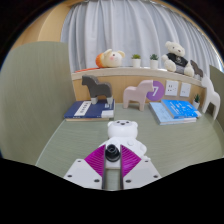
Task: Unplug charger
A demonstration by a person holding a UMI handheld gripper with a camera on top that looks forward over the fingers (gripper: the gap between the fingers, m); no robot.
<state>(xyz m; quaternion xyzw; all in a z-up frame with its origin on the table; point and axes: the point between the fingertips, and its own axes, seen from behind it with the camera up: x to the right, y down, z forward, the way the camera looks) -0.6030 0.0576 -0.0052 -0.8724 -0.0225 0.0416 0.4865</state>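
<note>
1. White numeral 7 (pixel 155 92) was the only writing I could read, on a pale horse figure (pixel 146 95) (book covers too small to make out).
2. My surface was a greenish table (pixel 40 95); a shelf (pixel 120 71) with plush toys (pixel 112 58) stood before curtains (pixel 110 25).
3. My gripper (pixel 113 158) had its magenta pads (pixel 95 160) clamped on the charger (pixel 121 135), a white, rounded block with a dark round part facing me, between the fingers, near the table's edge.
</note>
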